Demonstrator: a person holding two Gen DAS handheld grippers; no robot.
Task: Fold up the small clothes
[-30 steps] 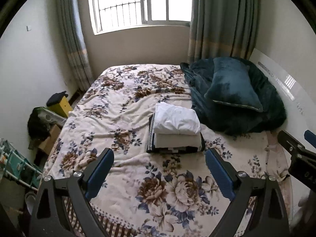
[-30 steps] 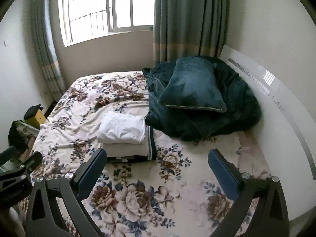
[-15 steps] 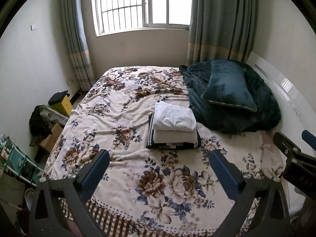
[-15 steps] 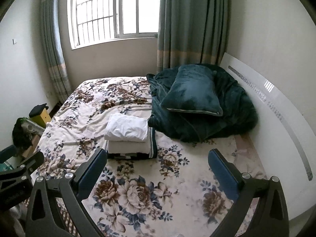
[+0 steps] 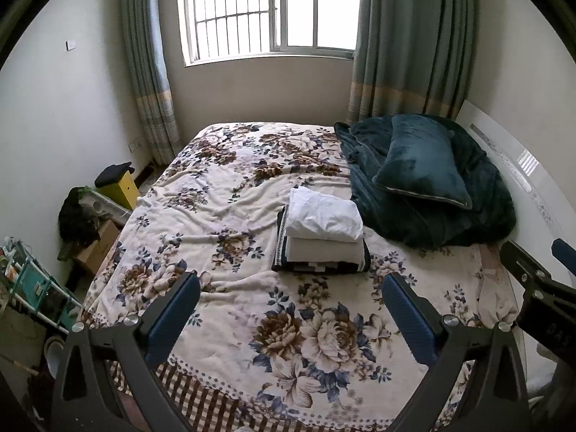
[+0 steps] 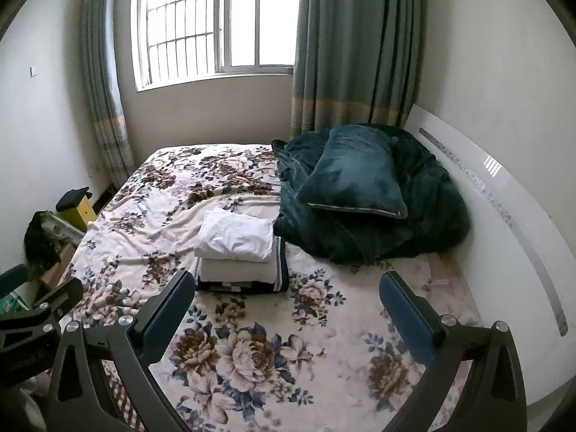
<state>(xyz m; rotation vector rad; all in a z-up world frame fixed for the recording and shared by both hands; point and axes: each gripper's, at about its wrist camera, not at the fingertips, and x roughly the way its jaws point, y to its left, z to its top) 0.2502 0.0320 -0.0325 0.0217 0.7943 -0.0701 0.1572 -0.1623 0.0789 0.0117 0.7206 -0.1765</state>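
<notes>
Stack of folded clothes (image 5: pixel 320 241) (image 6: pixel 239 252): three visible layers. Top, a white garment (image 5: pixel 324 214) (image 6: pixel 235 235), folded, slightly rumpled. Middle, a cream folded piece (image 5: pixel 324 251). Bottom, a dark item with a pale patterned border (image 5: pixel 282 237), edges showing beyond the layers above. Location: middle of the bed, on the floral blanket (image 5: pixel 252 309) (image 6: pixel 230 352), just beside the dark teal bedding.

Left gripper (image 5: pixel 289 302): fingers spread wide, nothing between them; blue pads (image 5: pixel 172 318) facing inward. Held above the near part of the bed, well apart from the stack.

Right gripper (image 6: pixel 288 300): fingers spread wide, holding nothing; blue pads (image 6: pixel 408 311) visible. Likewise over the near bed, apart from the stack.

Teal quilt (image 5: pixel 450 216) (image 6: pixel 396 230): bunched against the white headboard (image 5: pixel 522 169) (image 6: pixel 504 194). Teal pillow (image 5: pixel 421 165) (image 6: pixel 354 176): lying tilted on top of it.

Window with bars (image 5: pixel 266 10) (image 6: pixel 212 21): far wall, grey-green curtains (image 5: pixel 406 39) (image 6: pixel 352 43) either side.

Floor, left of bed: yellow box (image 5: pixel 120 187), cardboard box (image 5: pixel 95 248), dark bundle (image 5: pixel 77 219), teal rack (image 5: pixel 32 288).
</notes>
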